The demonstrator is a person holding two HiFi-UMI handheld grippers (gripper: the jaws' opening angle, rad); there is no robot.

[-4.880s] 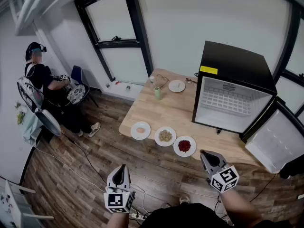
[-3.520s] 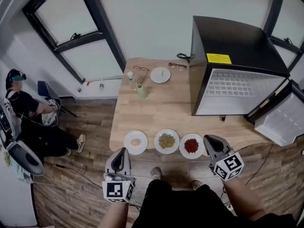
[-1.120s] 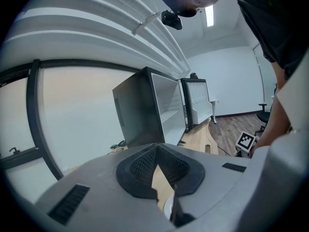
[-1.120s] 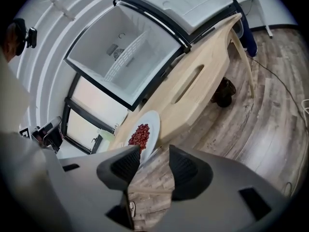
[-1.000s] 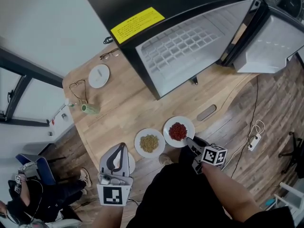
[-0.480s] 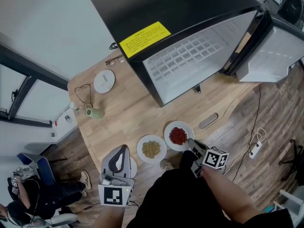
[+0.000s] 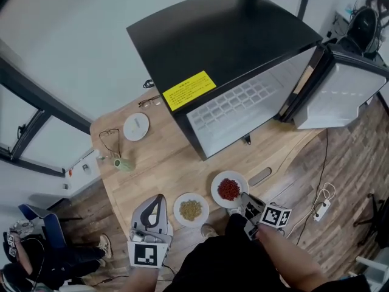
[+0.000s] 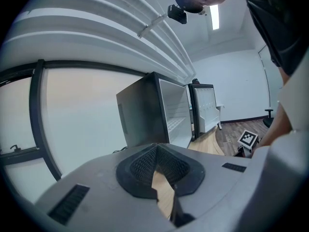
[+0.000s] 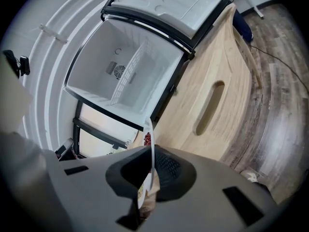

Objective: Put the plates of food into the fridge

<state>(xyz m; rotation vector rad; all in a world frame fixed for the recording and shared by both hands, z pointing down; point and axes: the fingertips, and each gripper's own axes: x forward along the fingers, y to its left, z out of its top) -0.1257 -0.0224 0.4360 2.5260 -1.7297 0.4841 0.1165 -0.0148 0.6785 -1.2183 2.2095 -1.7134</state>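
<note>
A white plate of red food (image 7: 229, 188) lies near the table's front edge, in front of the black fridge (image 7: 231, 47), whose door (image 7: 340, 96) stands wide open. My right gripper (image 7: 242, 202) is shut on that plate's near rim. In the right gripper view the plate rim (image 9: 150, 144) runs edge-on between the pads of the right gripper (image 9: 150, 153), with the white fridge interior (image 9: 125, 76) beyond. To its left sits a plate of yellow-green food (image 7: 191, 209). My left gripper (image 7: 157, 199) hovers left of it, shut and holding nothing. The left gripper (image 8: 157, 149) covers whatever lies under it.
On the wooden table (image 7: 170, 163) stand a green cup (image 7: 123, 163), spectacles (image 7: 109, 140) and a small white dish (image 7: 136, 126) at the far left. A slot (image 7: 260, 176) cuts the table edge. A power strip (image 7: 321, 208) lies on the floor; a person (image 7: 18, 248) sits at lower left.
The head view has swung so that more of the fridge top shows. My right gripper has stayed at the near rim of the red food plate. The left gripper has barely moved.
</note>
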